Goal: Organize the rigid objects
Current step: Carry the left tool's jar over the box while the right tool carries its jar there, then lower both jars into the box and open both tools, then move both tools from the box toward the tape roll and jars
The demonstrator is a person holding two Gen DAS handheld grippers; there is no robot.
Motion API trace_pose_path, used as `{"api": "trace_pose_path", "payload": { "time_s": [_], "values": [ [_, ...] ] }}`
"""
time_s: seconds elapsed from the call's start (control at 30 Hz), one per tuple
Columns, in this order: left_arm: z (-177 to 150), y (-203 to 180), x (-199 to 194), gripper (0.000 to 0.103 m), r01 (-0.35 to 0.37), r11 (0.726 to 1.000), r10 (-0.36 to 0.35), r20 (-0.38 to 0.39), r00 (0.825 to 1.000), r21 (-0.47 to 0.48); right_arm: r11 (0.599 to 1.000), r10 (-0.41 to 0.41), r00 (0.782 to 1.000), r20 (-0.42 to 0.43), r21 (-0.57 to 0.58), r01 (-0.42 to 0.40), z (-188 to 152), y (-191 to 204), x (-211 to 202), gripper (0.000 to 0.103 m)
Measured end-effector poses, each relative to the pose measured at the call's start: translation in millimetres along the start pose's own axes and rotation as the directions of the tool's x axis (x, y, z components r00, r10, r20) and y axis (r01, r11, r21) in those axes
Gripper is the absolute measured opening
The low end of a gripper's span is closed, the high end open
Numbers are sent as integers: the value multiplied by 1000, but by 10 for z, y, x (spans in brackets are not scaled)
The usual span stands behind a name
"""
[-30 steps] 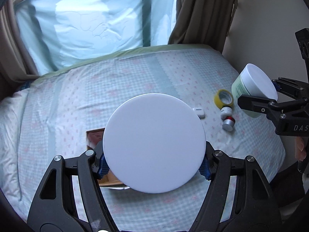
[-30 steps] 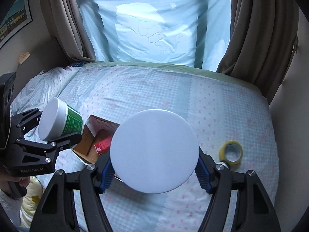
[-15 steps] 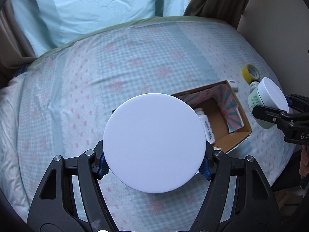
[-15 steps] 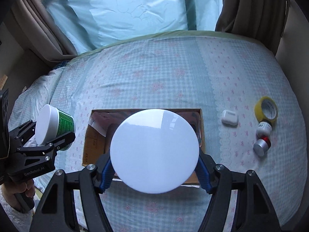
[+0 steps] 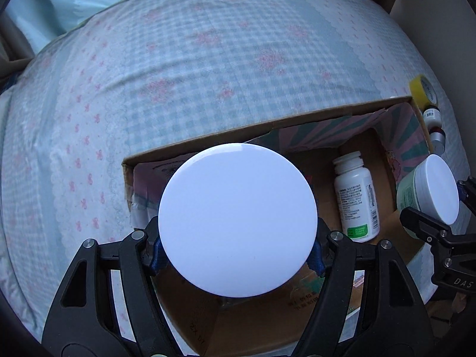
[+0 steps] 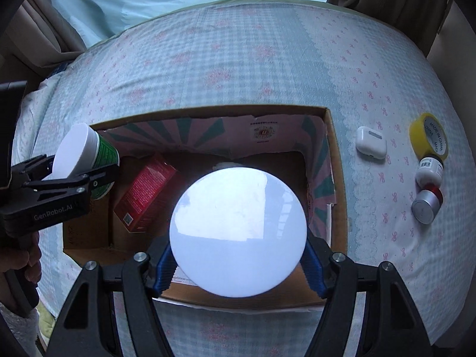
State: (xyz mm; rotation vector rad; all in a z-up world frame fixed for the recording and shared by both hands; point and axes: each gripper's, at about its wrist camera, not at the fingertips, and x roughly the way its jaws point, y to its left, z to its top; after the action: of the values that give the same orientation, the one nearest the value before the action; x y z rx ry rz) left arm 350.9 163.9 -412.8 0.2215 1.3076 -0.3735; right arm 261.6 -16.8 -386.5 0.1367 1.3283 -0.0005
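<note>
- The cardboard box (image 6: 337,178) lies open on the bed (image 6: 238,68), and everything below is placed relative to it.
- The left hand-held gripper (image 5: 238,255) is clamped on a white-lidded jar (image 5: 237,219), held above the box's left half; the lid faces the camera and hides what is under it.
- From the right wrist view that same jar (image 6: 89,154) shows a green label and hangs over the box's left edge.
- The right hand-held gripper (image 6: 238,257) is closed around a second white-lidded jar (image 6: 238,232), held over the middle of the box.
- From the left wrist view this second jar (image 5: 428,190) has a pale green body and sits at the box's right wall.
- Inside the box, a red carton (image 6: 145,193) lies flat toward the left side.
- Also inside, a white bottle (image 5: 355,199) with a green band lies toward the right side; whether it touches the wall is hard to tell.
- Outside the box, to its right on the bed, lies a white earbud case (image 6: 371,142).
- Further right of the box sits a yellow tape roll (image 6: 428,136), with a small white bottle (image 6: 428,171) just beside it.
- A silver cap-ended item (image 6: 427,205) lies next to that small bottle, well apart from the box.
</note>
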Motion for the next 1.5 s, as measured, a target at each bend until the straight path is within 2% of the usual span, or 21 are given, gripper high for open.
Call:
{"api": "trace_pose_path", "payload": {
  "time_s": [0.13,0.27,0.3,0.33,0.37,0.4,0.43,0.5,0.63,1.0,1.27,1.5],
  "values": [
    [58,-46,55,68,-27,999,28,-20,999,45,1000,6,1000,-15,-14,-7,23,3,70,67],
    [129,-96,38,69,-7,996,10,-29,1000,86,998,-2,999,-44,-59,-1,80,48,142,67],
    [146,-109,23,78,-10,995,13,-28,1000,95,997,-8,998,-55,-76,4,93,67,166,67],
    [160,-120,-9,103,-18,994,20,-20,1000,107,995,-26,998,-63,-99,20,99,91,191,67],
    [170,-124,-54,103,-31,992,31,-1,1000,119,991,-53,997,-62,-127,45,98,116,204,70],
    [180,-123,-101,103,-47,990,45,18,999,130,986,-72,996,-43,-155,64,92,137,190,91],
    [189,-113,-140,103,-59,989,55,30,998,136,981,-71,997,-20,-182,66,84,154,158,103],
    [199,-69,-201,103,-49,990,44,40,998,131,971,-52,998,29,-231,57,54,192,61,103],
    [153,-11,-232,103,-34,993,32,24,999,116,957,-90,996,14,-275,90,-22,223,23,103],
    [-52,-20,-422,103,-12,997,11,15,1000,75,978,-84,996,-17,-192,79,-90,123,-131,103],
    [-129,-64,-777,103,-19,999,17,47,999,48,988,-56,998,17,-141,58,-101,80,-429,103],
    [-182,-196,-1219,103,-45,999,44,71,996,15,990,-36,997,69,-133,45,-170,51,-892,103]
  ]
}}
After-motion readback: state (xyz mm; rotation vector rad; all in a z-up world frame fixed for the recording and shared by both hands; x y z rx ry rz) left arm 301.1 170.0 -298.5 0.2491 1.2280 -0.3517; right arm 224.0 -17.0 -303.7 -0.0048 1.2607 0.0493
